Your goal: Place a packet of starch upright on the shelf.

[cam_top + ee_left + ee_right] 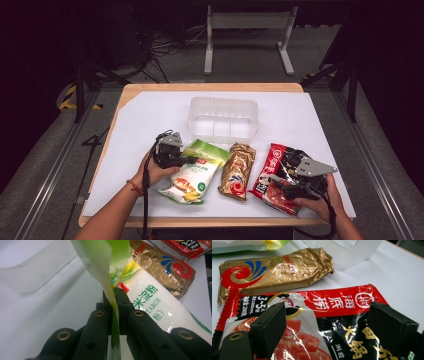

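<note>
Glossy plastic starch bag (192, 172), crinkled gold foil packet (238, 170)

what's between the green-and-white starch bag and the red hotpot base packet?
A gold foil packet lies between the starch bag and the red hotpot base packet, apart from both on the white sheet. The high view shows it.

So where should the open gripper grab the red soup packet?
Best on the red packet's flat near edge, coming in low from the person's side. It lies flat on the table, and the right gripper is open with its fingers over that end, so a thin edge pinch probably works.
</note>
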The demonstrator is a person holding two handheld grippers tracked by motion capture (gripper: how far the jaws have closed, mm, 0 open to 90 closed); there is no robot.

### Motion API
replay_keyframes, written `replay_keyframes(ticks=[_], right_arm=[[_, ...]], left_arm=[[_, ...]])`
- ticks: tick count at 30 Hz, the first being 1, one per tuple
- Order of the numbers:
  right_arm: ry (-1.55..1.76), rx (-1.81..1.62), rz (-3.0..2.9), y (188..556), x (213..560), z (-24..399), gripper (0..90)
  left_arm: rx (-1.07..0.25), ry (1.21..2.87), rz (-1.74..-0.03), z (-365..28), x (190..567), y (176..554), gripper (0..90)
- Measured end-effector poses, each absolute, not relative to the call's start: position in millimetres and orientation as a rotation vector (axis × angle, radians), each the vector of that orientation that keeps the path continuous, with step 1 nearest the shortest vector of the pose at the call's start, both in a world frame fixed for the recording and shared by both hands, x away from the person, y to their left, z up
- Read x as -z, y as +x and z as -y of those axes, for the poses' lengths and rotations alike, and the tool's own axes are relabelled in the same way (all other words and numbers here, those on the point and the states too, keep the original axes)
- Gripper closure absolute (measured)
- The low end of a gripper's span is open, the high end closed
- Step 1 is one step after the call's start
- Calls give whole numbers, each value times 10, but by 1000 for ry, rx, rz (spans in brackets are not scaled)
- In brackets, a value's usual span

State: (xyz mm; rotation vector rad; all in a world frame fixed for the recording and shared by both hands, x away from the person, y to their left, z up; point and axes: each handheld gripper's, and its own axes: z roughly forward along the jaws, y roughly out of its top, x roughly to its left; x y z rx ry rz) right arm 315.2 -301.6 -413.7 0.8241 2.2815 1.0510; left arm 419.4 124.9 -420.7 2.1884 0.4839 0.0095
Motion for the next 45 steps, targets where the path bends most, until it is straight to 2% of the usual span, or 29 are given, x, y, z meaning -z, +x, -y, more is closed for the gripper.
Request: replay_keyframes(ticks=[8,14,22,32,45], right_arm=[[813,-1036,-2292,3152,4148,2998,162],[815,-1040,-2286,3149,4143,3001,162],[813,-1039,-2286,3149,4145,3007,162],[817,-1047,-2281,3148,4142,3006,162],[820,-1058,-2278,3147,4136,3004,161]], left_arm=[[-66,2127,-441,-1316,3973,4078,897],[-189,2088,-421,-1342,3792,3954,900],[-281,2053,-394,-1357,3647,3827,900],[-318,2008,-393,-1380,3538,3749,900],[-387,1862,-442,-1464,3326,3711,900]])
